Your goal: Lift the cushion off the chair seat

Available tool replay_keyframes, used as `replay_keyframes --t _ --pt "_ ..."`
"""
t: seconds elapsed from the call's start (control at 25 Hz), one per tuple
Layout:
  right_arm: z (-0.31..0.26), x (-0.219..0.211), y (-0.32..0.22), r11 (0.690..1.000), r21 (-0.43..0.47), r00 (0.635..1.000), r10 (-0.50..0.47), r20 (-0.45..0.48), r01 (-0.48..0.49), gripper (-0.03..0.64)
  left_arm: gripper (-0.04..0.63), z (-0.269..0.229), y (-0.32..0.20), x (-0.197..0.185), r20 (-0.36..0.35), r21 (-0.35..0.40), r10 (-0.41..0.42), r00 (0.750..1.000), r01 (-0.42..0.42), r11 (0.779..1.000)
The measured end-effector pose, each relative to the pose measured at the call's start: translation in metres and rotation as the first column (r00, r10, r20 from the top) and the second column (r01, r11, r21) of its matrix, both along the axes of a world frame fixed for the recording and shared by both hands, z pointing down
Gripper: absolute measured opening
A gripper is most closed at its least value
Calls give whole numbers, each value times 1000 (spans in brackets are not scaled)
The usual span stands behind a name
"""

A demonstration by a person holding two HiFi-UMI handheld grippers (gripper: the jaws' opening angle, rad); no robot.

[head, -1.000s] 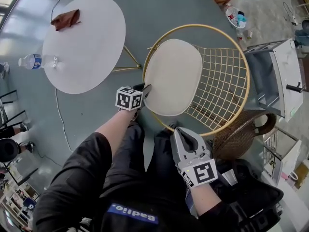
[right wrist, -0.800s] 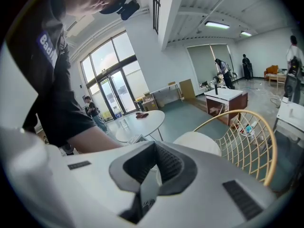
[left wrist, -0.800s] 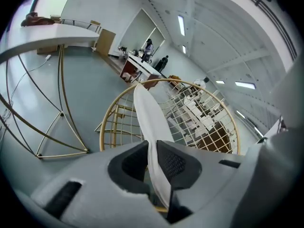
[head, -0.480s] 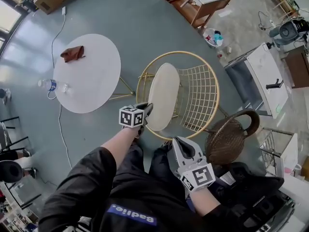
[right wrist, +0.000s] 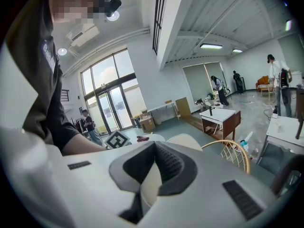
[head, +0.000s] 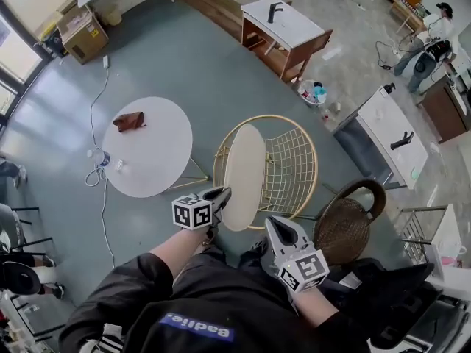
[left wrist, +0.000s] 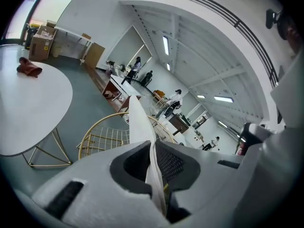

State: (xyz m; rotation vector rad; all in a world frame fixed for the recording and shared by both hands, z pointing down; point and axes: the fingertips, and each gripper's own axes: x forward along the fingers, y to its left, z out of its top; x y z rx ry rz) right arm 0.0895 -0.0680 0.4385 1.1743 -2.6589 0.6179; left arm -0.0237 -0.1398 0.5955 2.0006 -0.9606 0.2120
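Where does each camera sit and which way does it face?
Head view: on the head, facing steeply down at cushion, chair; forearms, left hand-held gripper, right hand-held gripper show.
Left gripper view: rides the left, along jaws clamping the cushion, toward chair, table.
Right gripper view: rides the right, jaws on cushion; left forearm shows.
All share cushion, chair.

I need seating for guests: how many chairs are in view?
2: a gold wire chair beside the round table, a brown wicker chair right of it. More may be hidden.
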Motion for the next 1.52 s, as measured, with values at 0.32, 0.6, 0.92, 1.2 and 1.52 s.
replay_keyframes --t 0.32,0.6,0.92,1.2,1.52 --pt "-32 -21 -8 998 59 1000 -6 -13 7 26 40 -104 23 -9 -94 115 29 995 -18 993" --pt "-46 -23 -16 995 97 999 -24 -35 27 26 40 -166 34 -4 -186 190 46 982 -10 982" --pt "-57 -25 -13 991 133 999 -24 -49 30 26 40 -214 46 1 -256 258 61 965 7 966" --pt "-55 -36 -7 990 135 998 -41 -45 47 26 40 -215 56 -1 -275 256 65 959 8 967" --pt "-52 -38 -3 990 135 998 -43 -45 49 26 40 -213 60 0 -273 256 72 959 0 967"
